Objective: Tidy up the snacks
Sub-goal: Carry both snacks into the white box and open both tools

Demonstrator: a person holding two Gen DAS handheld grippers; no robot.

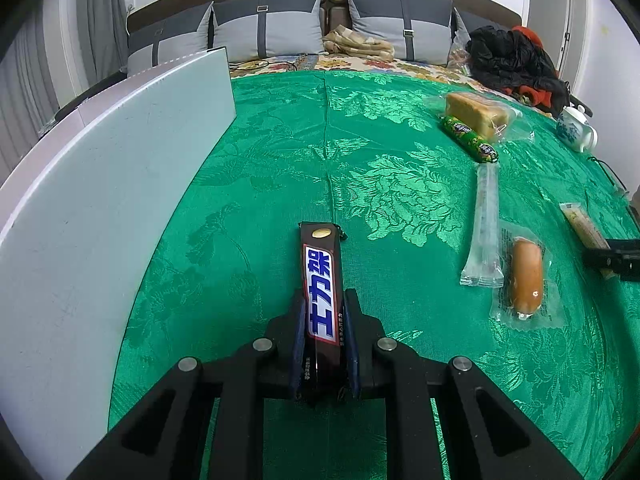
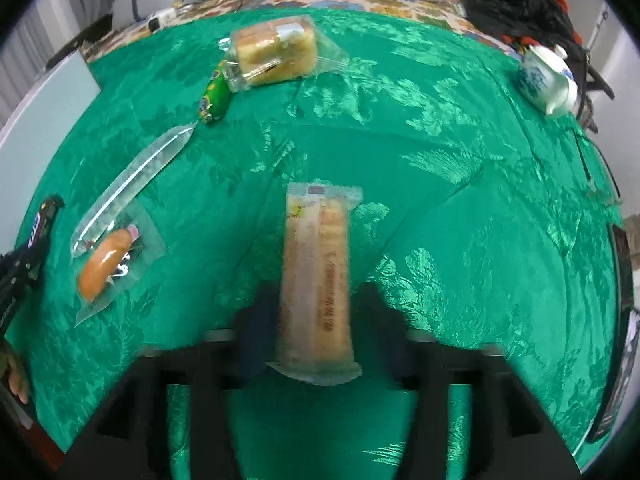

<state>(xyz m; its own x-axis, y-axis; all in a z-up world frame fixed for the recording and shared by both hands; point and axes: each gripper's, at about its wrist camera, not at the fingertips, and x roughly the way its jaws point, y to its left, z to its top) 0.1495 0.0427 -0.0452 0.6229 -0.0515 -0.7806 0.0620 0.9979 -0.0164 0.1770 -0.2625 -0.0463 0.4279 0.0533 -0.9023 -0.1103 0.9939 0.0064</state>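
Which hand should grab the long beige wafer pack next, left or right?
Right. The right gripper stands open astride the wafer pack on the green cloth. The left gripper is shut on the chocolate bar.

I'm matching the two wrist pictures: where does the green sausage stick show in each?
Left wrist view: green sausage stick upper right, against the bagged bread.
Right wrist view: green sausage stick upper left, again beside the bagged bread.
Shared landmark: the blue-and-white teapot, far right in both.
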